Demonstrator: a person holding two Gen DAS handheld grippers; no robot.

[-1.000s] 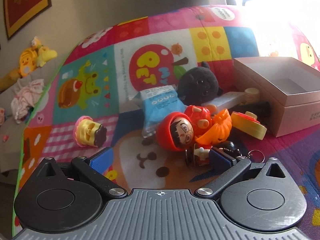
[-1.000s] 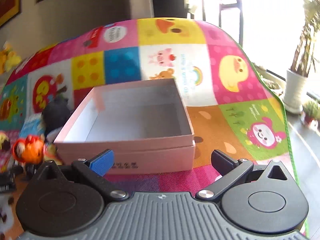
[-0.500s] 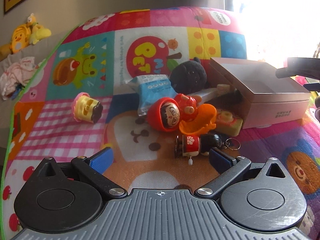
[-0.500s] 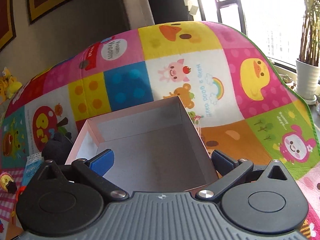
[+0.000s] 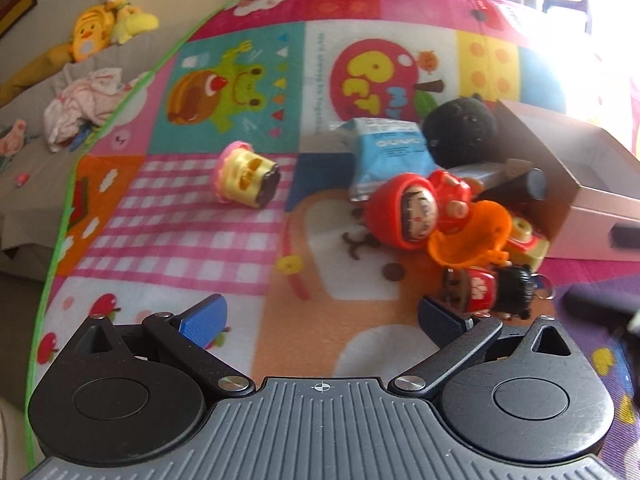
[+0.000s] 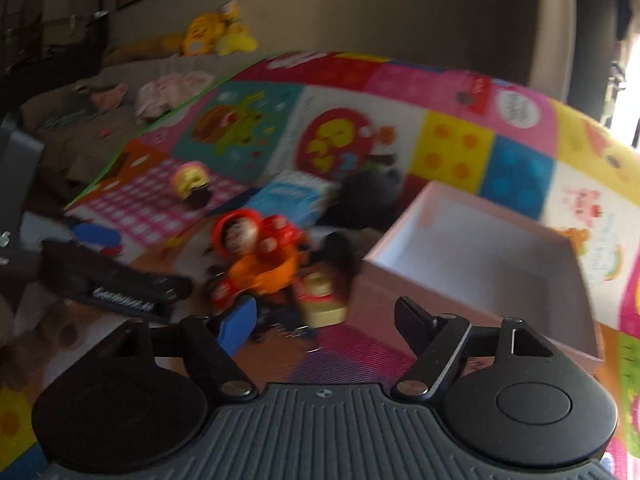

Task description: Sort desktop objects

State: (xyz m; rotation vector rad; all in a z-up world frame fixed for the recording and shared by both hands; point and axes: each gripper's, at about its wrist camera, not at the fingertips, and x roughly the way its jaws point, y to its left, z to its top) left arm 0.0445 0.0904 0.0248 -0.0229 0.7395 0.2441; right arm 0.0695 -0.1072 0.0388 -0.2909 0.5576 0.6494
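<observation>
A pile of small toys lies on the colourful mat: a red doll [image 5: 412, 210], an orange cup [image 5: 470, 238], a small red and black figure [image 5: 490, 290], a blue packet [image 5: 390, 156] and a black plush [image 5: 460, 132]. A yellow cake toy [image 5: 246, 178] lies apart on the left. An open pink box [image 5: 592, 196] stands right of the pile, and it shows empty in the right wrist view [image 6: 480, 256]. My left gripper [image 5: 322, 318] is open and empty, short of the pile. My right gripper [image 6: 326, 322] is open and empty, between the pile and the box.
The mat [image 5: 176, 236] ends in a green edge on the left. Beyond it a grey surface holds yellow plush toys [image 5: 108, 28] and crumpled cloth [image 5: 84, 100]. The left gripper's body [image 6: 112, 284] shows at the left of the right wrist view.
The right gripper has swung left and down from above the box toward the toy pile. The left gripper has pulled back and turned left, so the pile sits further right.
</observation>
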